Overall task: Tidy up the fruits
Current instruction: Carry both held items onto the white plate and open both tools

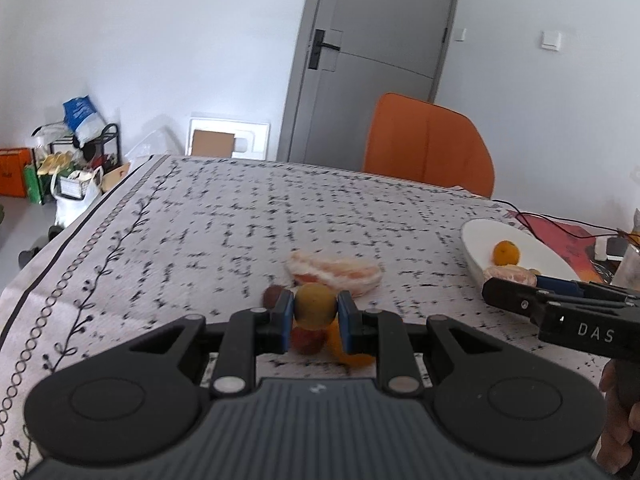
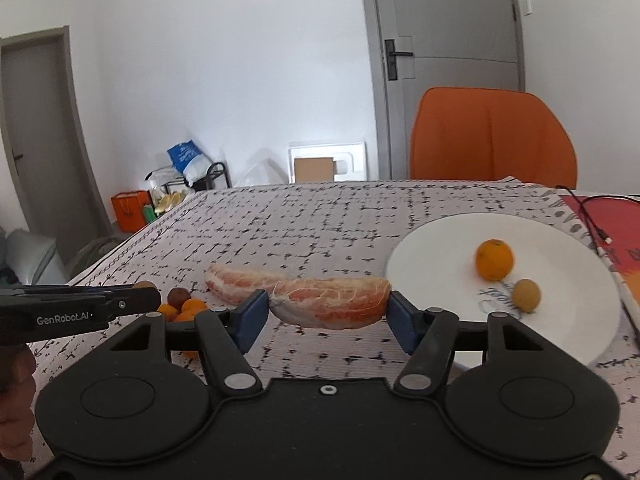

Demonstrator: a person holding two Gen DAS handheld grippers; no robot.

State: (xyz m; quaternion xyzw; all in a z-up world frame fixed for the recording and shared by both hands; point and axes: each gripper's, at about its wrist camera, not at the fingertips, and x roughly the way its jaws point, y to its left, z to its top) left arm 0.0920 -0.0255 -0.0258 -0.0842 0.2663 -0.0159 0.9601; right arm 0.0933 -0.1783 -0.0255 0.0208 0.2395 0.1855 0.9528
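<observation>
Left wrist view shows the left claw (image 1: 315, 314) clamped on a small yellowish round fruit (image 1: 315, 306), lifted over a cluster of small fruits (image 1: 308, 340) lying on the patterned table (image 1: 200, 220); one peeled pomelo segment (image 1: 336, 274) lies just beyond. Further right, the right claw (image 2: 328, 312) grips a second pomelo wedge (image 2: 332, 302) by its two ends, held above the table, beside a white plate (image 2: 560, 320) carrying an orange (image 2: 494, 260) and a small brownish fruit (image 2: 526, 295).
</observation>
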